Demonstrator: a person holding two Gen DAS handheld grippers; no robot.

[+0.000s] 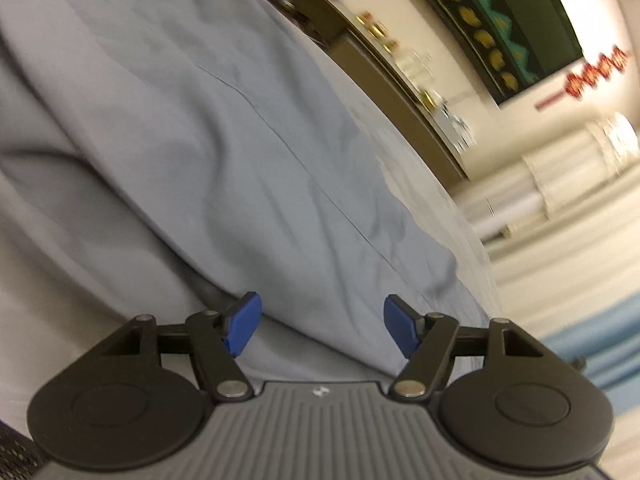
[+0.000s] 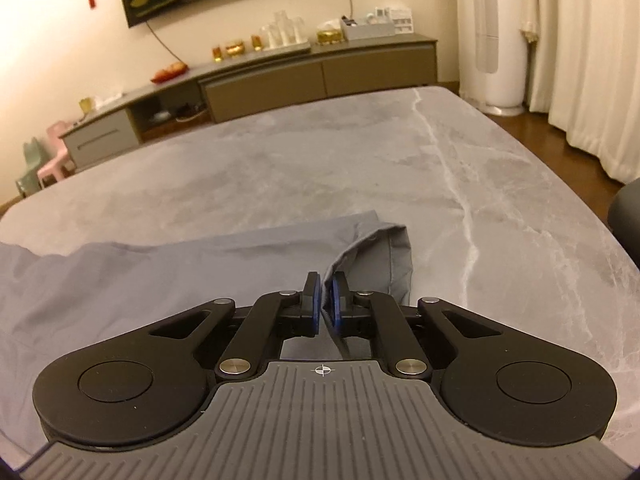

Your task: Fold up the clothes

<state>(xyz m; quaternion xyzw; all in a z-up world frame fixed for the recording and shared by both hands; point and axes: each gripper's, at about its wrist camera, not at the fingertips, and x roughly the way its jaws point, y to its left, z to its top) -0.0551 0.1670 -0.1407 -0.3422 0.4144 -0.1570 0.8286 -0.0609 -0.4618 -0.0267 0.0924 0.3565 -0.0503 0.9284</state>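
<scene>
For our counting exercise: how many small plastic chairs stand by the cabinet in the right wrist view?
2: a pink chair at the left end of the long cabinet, and a green chair just left of it. Others may be hidden behind the table.

The left gripper (image 1: 322,326) has its blue pads wide apart (nothing between them). The right gripper (image 2: 325,300) pinches nearly closed on cloth.

Both wrist views look down, close, sharing the garment (image 1: 240,160) on the table (image 2: 400,168).
</scene>
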